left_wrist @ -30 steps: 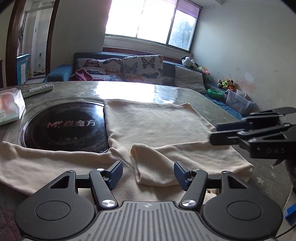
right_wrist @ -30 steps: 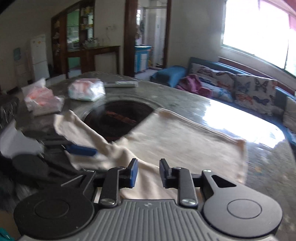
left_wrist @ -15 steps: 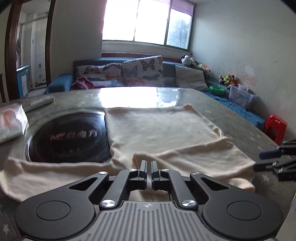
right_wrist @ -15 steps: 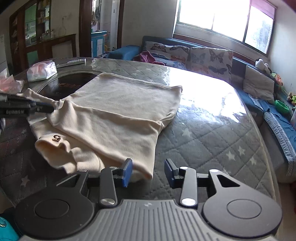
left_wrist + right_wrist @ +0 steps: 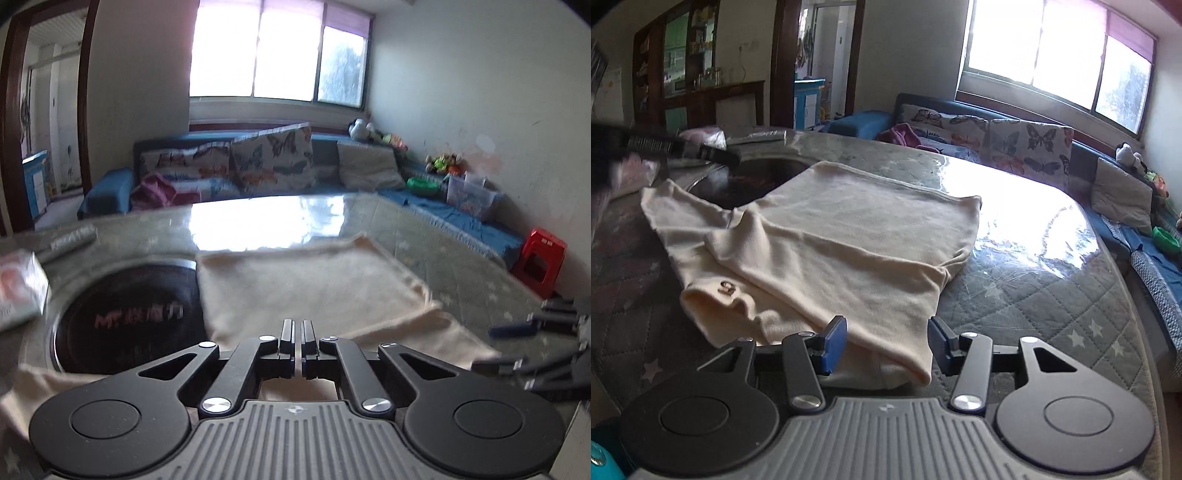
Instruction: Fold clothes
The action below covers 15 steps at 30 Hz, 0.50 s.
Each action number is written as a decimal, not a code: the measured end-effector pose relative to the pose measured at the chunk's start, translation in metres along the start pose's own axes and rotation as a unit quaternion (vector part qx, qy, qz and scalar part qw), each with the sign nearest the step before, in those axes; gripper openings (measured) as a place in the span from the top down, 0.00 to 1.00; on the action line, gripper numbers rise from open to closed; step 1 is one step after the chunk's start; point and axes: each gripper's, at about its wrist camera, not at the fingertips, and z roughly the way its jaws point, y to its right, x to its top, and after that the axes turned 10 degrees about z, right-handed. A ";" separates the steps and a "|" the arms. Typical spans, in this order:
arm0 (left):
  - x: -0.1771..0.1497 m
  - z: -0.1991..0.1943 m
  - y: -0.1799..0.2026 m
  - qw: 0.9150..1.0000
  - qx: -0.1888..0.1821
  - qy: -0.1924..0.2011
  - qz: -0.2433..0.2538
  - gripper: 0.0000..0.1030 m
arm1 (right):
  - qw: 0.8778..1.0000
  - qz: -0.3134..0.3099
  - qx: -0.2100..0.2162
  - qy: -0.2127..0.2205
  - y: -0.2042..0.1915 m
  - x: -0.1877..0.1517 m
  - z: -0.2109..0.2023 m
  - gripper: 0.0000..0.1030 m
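One cream garment [image 5: 842, 236] is spread on the quilted grey table cover [image 5: 1034, 295], its far left part lying over the rim of a single round black inset plate [image 5: 129, 321] marked with red lettering. One sleeve is folded across the body of the garment, and a small label [image 5: 727, 287] is seen near the cuff at the near left edge.

Two grippers are counted. The left gripper [image 5: 297, 345] is closed, its two jaws brought together with only a hairline gap between them; cream fabric is seen directly beneath and behind the jaws, but whether any cloth is pinched there cannot be told. In the right wrist view this gripper [image 5: 713, 155] is seen as a dark blurred shape above the plate's far edge.

The right gripper [image 5: 886, 345] is held partly open; its jaws have just been opening, and the near hem of the garment lies between the two blue pads [image 5: 833, 341] without being pressed by them.

Two wrapped packets are seen at the table's far left [image 5: 18, 291], beside one remote control [image 5: 70, 240]. Along the sofa, three cushions are counted, and one red stool [image 5: 539, 266] stands by the wall.
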 end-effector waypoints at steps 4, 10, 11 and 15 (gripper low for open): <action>-0.025 0.010 -0.003 0.999 0.007 -0.039 -0.018 0.86 | 1.000 0.003 0.003 0.001 0.000 0.004 0.007 0.53; -0.038 0.010 -0.004 0.998 0.001 -0.045 -0.031 0.87 | 1.000 -0.004 0.009 -0.010 -0.007 0.004 0.022 0.52; -0.038 0.009 -0.004 0.999 0.001 -0.044 -0.028 0.93 | 1.000 -0.004 0.010 -0.013 -0.008 0.003 0.023 0.52; -0.041 0.003 -0.007 0.999 0.000 -0.042 -0.026 0.97 | 1.000 -0.010 0.006 -0.022 -0.008 0.003 0.028 0.52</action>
